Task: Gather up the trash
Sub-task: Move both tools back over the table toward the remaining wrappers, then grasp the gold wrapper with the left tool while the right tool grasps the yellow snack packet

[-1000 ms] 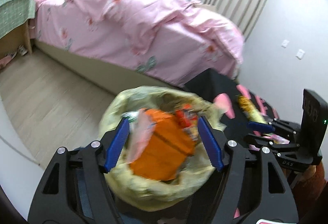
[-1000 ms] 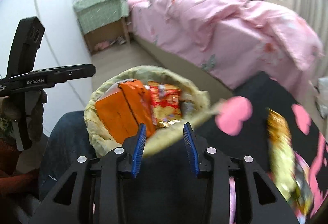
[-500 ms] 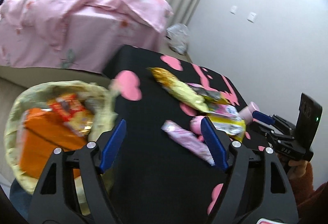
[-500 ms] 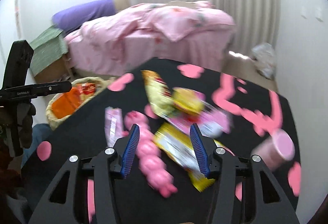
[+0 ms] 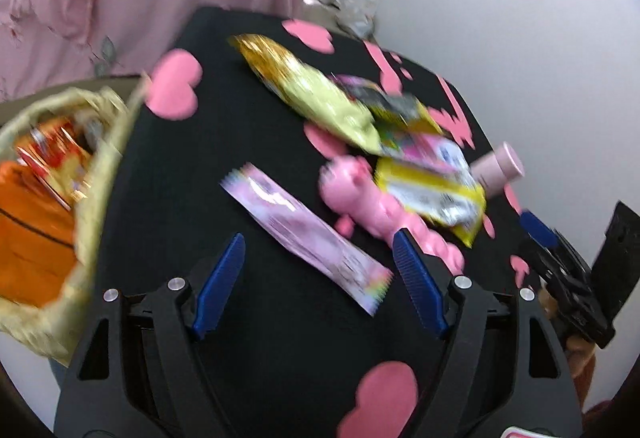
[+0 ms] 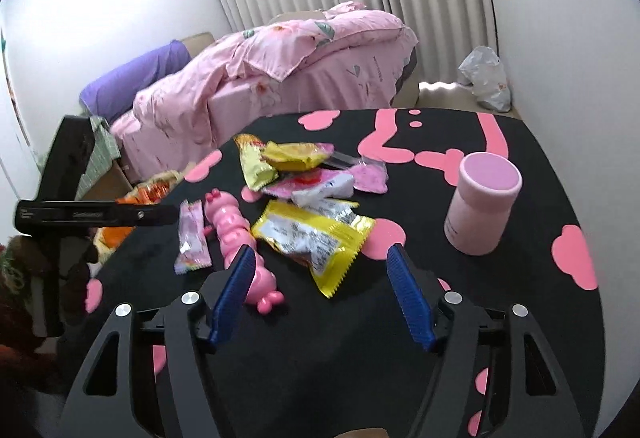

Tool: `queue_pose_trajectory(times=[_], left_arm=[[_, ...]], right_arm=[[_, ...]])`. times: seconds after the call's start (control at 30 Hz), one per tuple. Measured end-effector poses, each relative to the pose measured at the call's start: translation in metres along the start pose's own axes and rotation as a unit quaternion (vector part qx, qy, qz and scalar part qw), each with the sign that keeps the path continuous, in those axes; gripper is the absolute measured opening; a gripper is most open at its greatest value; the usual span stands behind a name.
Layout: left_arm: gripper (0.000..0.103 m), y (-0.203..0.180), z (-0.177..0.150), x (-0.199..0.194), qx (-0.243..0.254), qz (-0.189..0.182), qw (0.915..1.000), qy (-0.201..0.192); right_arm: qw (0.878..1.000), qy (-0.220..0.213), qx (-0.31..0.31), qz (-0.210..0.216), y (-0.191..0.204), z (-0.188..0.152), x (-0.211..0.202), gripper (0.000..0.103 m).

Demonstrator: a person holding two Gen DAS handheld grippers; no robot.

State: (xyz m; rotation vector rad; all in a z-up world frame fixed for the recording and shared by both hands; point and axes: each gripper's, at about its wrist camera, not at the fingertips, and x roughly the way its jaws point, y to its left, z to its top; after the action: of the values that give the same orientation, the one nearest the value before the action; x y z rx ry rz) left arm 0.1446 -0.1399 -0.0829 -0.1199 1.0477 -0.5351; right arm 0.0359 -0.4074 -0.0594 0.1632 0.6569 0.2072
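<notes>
The left gripper (image 5: 316,258) is hovering over the bench (image 5: 248,141) with its blue fingers (image 5: 219,284) spread wide, gripping nothing. The near end of a long pink wrapper (image 5: 304,230) is lying on the cloth between them, though whether either finger is touching it cannot be told through the blur. The right gripper (image 6: 322,270) is also hanging above the bench (image 6: 532,173), its fingers (image 6: 412,296) wide apart and empty; a yellow wrapper (image 6: 316,238) is lying just ahead of the gap, and a pink caterpillar toy (image 6: 236,234) is running past the left finger.

Off the bench's left edge a trash bag (image 5: 100,173) is standing open, showing an orange box (image 5: 32,222) and red snack packets (image 5: 60,157) inside. More wrappers are sitting piled in the bench's middle, among them a gold and pale-green packet (image 5: 316,93). A pink cylinder cup (image 6: 482,201) is standing upright to the right, apart from the pile.
</notes>
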Motion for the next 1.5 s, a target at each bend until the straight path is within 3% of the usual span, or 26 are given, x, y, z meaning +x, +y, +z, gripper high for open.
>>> queue_pose_trajectory(times=[0.1, 0.27, 0.37, 0.53, 0.73, 0.93, 1.03, 1.1, 1.2, 1.37, 1.5], left_arm=[[0.066, -0.011, -0.004, 0.015, 0.022, 0.022, 0.9994, 0.012], [0.055, -0.019, -0.005, 0.021, 0.068, 0.071, 0.9952, -0.001], [0.040, -0.018, -0.011, 0.014, 0.083, 0.088, 0.9926, -0.002], [0.035, 0.001, -0.034, -0.009, 0.082, 0.101, 0.9914, -0.010], [0.035, 0.013, -0.044, -0.032, 0.060, 0.047, 0.9968, -0.023], [0.036, 0.007, -0.057, -0.046, 0.063, 0.041, 0.9967, -0.030], [0.048, 0.004, -0.055, -0.056, 0.071, 0.041, 0.9947, -0.063], [0.066, 0.006, -0.045, -0.060, 0.066, 0.024, 0.9928, -0.097], [0.067, 0.007, -0.019, -0.050, 0.064, 0.003, 0.9928, -0.101], [0.067, 0.004, 0.049, -0.032, 0.056, 0.019, 0.9921, -0.111], [0.066, 0.020, 0.104, 0.020, -0.030, 0.014, 0.9969, -0.071]], right_arm=[[1.000, -0.003, 0.004, -0.014, -0.001, -0.004, 0.000, 0.065], [0.999, 0.000, 0.009, -0.035, -0.002, -0.010, -0.007, 0.065], [0.999, 0.002, 0.007, -0.032, -0.001, -0.012, -0.010, 0.065], [0.999, 0.014, -0.001, -0.035, 0.002, -0.018, -0.002, 0.065], [0.999, 0.038, 0.017, -0.019, 0.006, -0.025, 0.009, 0.065], [0.999, 0.043, 0.003, -0.029, 0.014, -0.028, 0.007, 0.065], [0.998, 0.051, 0.003, -0.024, 0.014, -0.032, 0.010, 0.065], [0.998, 0.064, 0.003, -0.024, 0.013, -0.033, 0.015, 0.065], [0.995, 0.091, 0.027, -0.024, 0.003, -0.033, 0.025, 0.065], [0.994, 0.099, -0.004, -0.047, 0.012, -0.037, 0.026, 0.065], [0.992, 0.105, -0.025, -0.069, 0.017, -0.039, 0.029, 0.066]])
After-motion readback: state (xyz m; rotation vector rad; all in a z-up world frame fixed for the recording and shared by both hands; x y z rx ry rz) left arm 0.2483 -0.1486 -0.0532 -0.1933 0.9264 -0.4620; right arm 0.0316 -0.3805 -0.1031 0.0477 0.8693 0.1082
